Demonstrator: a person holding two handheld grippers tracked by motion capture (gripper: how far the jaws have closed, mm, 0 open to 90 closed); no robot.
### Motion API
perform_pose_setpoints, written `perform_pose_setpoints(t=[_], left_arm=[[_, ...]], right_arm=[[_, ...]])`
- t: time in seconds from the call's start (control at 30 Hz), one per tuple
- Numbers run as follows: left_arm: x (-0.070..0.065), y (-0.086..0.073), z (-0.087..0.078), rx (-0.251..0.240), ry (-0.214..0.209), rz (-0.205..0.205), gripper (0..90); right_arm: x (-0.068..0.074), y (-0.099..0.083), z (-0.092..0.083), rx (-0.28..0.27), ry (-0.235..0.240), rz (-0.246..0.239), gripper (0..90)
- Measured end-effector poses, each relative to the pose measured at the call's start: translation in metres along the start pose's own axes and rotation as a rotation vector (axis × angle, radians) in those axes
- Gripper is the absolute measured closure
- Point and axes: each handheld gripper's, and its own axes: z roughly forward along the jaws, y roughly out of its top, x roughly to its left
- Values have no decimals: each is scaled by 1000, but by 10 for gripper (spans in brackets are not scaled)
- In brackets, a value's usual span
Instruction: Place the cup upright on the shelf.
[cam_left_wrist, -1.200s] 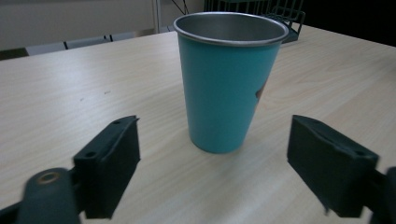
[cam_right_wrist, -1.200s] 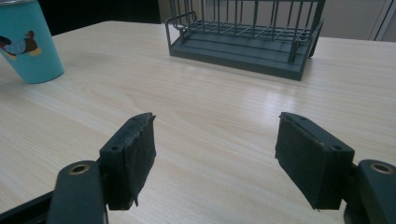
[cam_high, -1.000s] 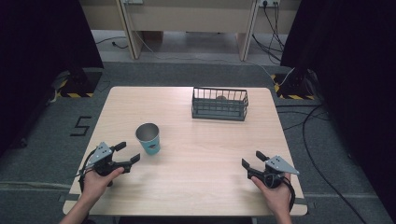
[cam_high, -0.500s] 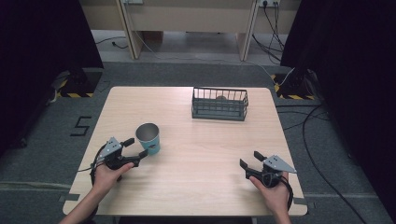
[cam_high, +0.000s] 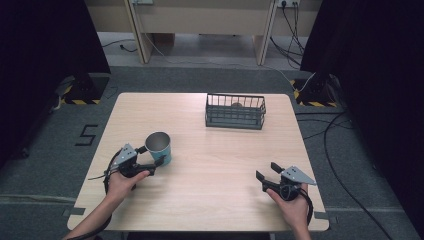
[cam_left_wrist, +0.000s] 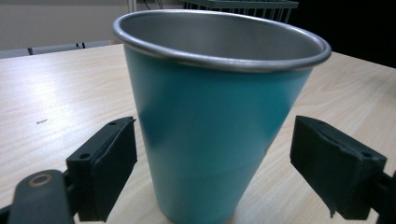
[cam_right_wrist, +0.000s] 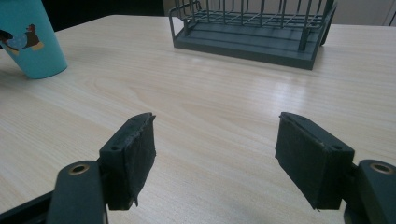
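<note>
teal cup between spread left jaws, untouched; its bird picture facing the right gripper view

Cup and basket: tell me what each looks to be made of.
The cup looks like metal: a bare, dull silver rolled rim and inside, with a smooth teal coat outside, probably paint or enamel. The wire basket seems to be metal rod with a matte dark grey coating; whether its flat base is metal or plastic is unclear.
</note>
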Motion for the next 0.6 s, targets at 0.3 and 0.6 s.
perform_pose_setpoints(t=[0.3, 0.6], left_arm=[[0, 3, 11, -11, 4, 6, 135], [1, 5, 21, -17, -7, 1, 137]], right_arm=[[0, 0, 0, 1, 2, 0, 291], [0, 0, 1, 5, 9, 10, 291]])
